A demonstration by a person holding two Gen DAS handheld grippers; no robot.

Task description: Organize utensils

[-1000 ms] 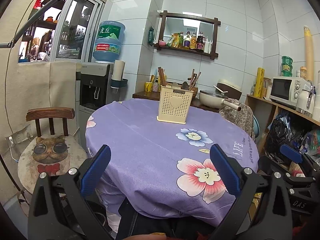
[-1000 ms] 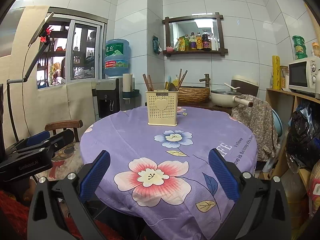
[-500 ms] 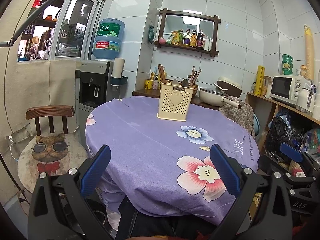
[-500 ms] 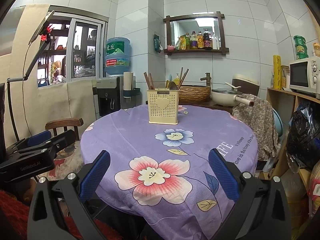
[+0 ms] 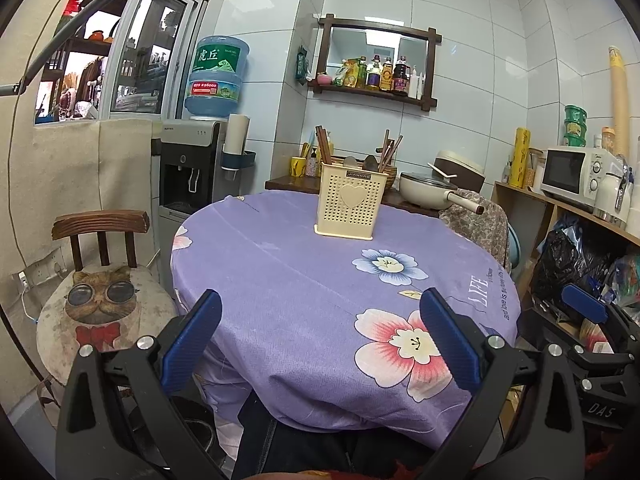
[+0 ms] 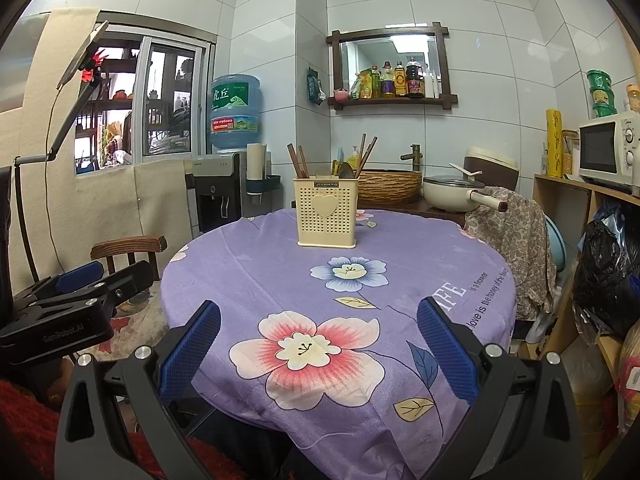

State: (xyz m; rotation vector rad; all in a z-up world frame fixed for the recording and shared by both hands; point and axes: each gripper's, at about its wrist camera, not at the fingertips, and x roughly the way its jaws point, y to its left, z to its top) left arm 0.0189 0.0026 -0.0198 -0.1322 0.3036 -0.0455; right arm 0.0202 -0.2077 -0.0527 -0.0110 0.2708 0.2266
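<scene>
A cream perforated utensil holder (image 5: 350,205) with a heart on its front stands upright at the far side of the round table; it also shows in the right wrist view (image 6: 326,212). Chopsticks (image 5: 322,149) and spoons (image 5: 368,162) stick out of its top. My left gripper (image 5: 320,320) is open and empty, held back at the table's near edge. My right gripper (image 6: 318,326) is open and empty, also at the near edge. The left gripper's body shows in the right wrist view (image 6: 60,308).
The table wears a purple flowered cloth (image 5: 304,280). A wooden chair with a cat cushion (image 5: 100,300) stands to the left. A water dispenser (image 5: 192,176) is behind it. A pan (image 5: 428,192), microwave (image 5: 576,172) and shelf with bags (image 5: 580,264) line the right.
Both grippers have tilted slightly, so the holder sits a little lower in the views. Nothing on the table has moved.
</scene>
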